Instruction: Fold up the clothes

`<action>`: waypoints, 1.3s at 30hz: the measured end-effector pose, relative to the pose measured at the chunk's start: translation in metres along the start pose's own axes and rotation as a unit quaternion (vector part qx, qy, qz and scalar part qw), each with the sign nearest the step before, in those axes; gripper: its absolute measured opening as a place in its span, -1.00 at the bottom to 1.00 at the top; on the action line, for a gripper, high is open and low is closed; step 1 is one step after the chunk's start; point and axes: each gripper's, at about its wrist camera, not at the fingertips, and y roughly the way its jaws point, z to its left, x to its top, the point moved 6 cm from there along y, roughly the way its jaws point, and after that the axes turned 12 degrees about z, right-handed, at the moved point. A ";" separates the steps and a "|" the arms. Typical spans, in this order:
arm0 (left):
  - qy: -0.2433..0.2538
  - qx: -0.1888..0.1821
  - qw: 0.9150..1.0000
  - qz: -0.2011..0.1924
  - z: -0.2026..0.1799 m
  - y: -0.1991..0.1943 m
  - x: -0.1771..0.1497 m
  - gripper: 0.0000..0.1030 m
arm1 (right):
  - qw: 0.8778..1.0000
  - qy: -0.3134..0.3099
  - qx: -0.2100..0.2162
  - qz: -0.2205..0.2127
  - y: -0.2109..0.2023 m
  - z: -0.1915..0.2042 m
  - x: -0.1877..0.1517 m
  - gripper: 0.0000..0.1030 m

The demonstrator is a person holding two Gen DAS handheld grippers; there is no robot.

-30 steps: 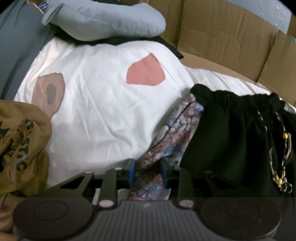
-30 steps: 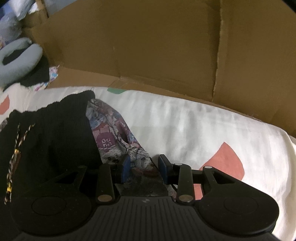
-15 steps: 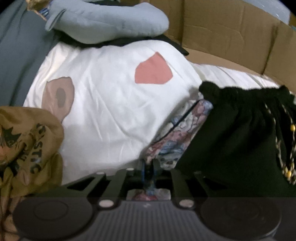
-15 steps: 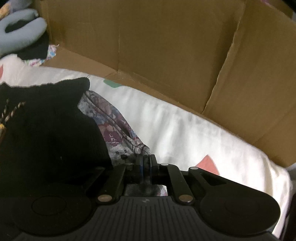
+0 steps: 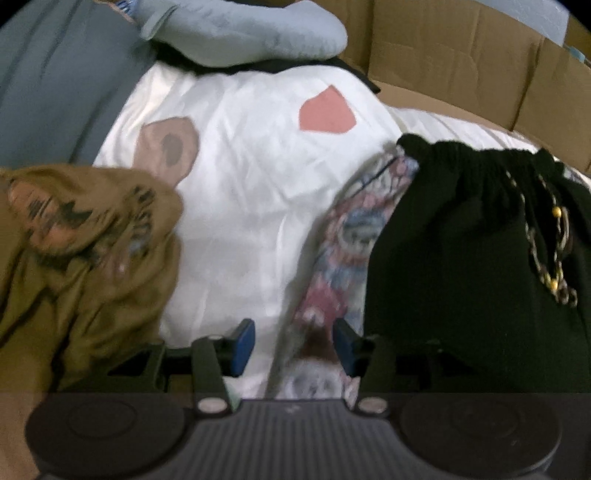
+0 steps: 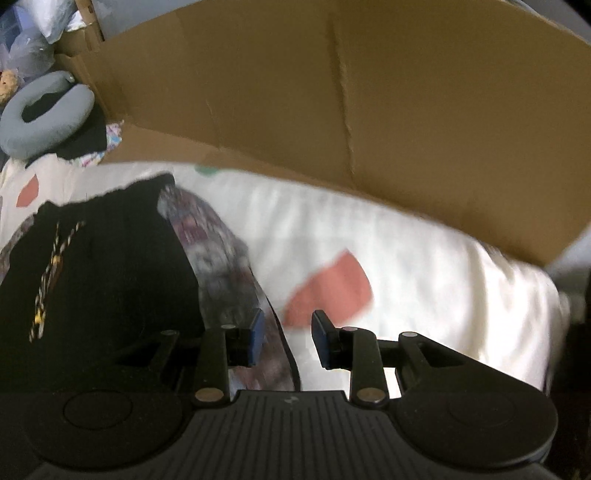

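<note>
Patterned garment (image 5: 347, 236) with a black waistband panel (image 5: 465, 236) lies spread on the white bedsheet (image 5: 251, 155), and both grippers sit at its near corners. The left gripper (image 5: 293, 341) has its jaws parted, the blue pads standing to either side of the patterned edge without pinching it; the cloth runs up between them and away toward the gathered waist. The right gripper (image 6: 286, 338) is likewise spread wide — its left pad rests over the garment's patterned border (image 6: 218, 258), its right pad over bare sheet, nothing clamped.

Outward from the left gripper, a brown printed top (image 5: 85, 251) lies crumpled just beside the garment, and a grey neck pillow (image 5: 243, 33) sits at the far end of the bed. Cardboard panels (image 6: 332, 110) wall the far side.

Released jaws on each near corner fit two readings — a fold just laid down and let go, or corners about to be taken up. Either way, whatever follows calls for a clean hold on a single layer of the border, since the black panel overlaps it closely.
</note>
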 end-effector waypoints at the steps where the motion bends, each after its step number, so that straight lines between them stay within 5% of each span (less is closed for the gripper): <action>1: -0.003 -0.001 1.000 0.002 0.002 -0.002 -0.005 -0.07 | 1.000 0.002 0.000 0.004 -0.001 -0.002 -0.006 -0.32; 20: -0.036 0.002 0.999 0.006 0.024 -0.033 -0.082 -0.15 | 0.998 -0.009 -0.018 0.055 0.000 -0.018 -0.088 -0.36; 23: -0.032 0.005 0.999 0.012 0.025 -0.036 -0.094 -0.15 | 0.998 -0.020 -0.022 0.064 0.000 -0.017 -0.096 -0.49; 27: -0.027 0.009 0.999 0.020 0.027 -0.040 -0.110 -0.15 | 0.997 -0.032 -0.041 0.063 -0.005 -0.017 -0.103 -0.99; 34: -0.021 0.010 0.999 0.030 0.030 -0.041 -0.131 -0.15 | 0.996 -0.001 -0.057 0.073 -0.006 -0.028 -0.107 -0.97; 39: -0.013 0.013 0.999 0.045 0.030 -0.036 -0.145 -0.45 | 0.997 0.018 -0.053 0.058 -0.017 -0.033 -0.112 -0.87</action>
